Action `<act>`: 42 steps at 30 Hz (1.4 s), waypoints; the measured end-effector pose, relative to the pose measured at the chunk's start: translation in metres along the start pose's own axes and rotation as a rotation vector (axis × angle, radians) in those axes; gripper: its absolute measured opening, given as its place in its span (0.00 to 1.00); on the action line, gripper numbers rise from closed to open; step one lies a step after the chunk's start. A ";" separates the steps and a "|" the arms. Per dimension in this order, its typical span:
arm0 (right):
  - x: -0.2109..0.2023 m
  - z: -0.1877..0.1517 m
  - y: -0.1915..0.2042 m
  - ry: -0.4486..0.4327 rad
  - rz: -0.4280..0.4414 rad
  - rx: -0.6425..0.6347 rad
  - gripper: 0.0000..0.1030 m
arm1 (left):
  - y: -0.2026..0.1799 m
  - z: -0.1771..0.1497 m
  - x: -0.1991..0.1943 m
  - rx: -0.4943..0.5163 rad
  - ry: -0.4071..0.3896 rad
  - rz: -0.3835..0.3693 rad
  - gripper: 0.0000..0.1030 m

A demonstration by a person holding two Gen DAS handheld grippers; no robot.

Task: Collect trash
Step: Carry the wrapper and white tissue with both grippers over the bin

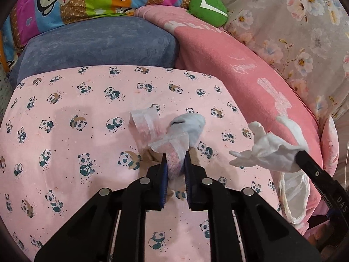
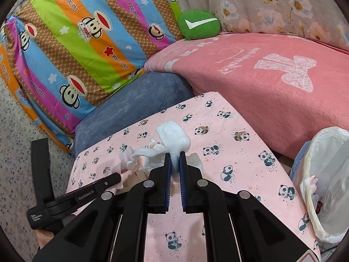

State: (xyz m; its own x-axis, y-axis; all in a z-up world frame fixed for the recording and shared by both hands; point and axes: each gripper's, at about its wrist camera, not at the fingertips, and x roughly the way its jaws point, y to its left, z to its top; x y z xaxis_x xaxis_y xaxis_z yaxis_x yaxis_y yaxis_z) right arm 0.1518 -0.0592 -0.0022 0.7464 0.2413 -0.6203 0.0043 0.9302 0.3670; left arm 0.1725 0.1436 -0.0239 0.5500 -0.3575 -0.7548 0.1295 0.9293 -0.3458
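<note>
Pink panda-print cloth (image 1: 65,109) covers the work surface, w/ the left gripper (image 1: 175,163) pinched tight on a translucent wrapper strip (image 1: 152,128) and the right gripper (image 2: 174,163) clamped on a white tissue wad (image 2: 174,135), both lifted off the cloth. Lined trash bin (image 2: 322,174) sits at the cloth's right edge, nothing btwn it and the right gripper. Blue cushion (image 2: 130,109), pink blanket (image 2: 272,87), striped monkey quilt (image 2: 76,43) and green plush (image 2: 198,25) crowd the far side.

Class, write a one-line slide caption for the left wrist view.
Left gripper clamps a translucent wrapper above the panda-print cloth; right gripper holds crumpled white tissue.
</note>
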 end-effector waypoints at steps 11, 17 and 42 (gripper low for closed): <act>-0.041 -0.002 -0.021 -0.058 -0.001 0.032 0.09 | -0.055 -0.011 -0.024 0.121 -0.038 -0.047 0.12; -0.067 -0.001 -0.039 -0.098 -0.023 0.060 0.09 | -0.094 -0.016 -0.030 0.199 -0.049 -0.087 0.11; -0.181 -0.021 -0.189 -0.265 -0.207 0.279 0.09 | -0.278 -0.050 -0.023 0.519 -0.012 -0.286 0.11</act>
State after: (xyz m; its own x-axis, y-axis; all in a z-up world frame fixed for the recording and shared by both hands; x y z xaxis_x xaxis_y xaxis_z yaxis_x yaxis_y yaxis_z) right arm 0.0014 -0.2733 0.0261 0.8556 -0.0550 -0.5147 0.3239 0.8325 0.4495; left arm 0.0830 -0.1115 0.0621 0.4429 -0.6024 -0.6641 0.6591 0.7209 -0.2143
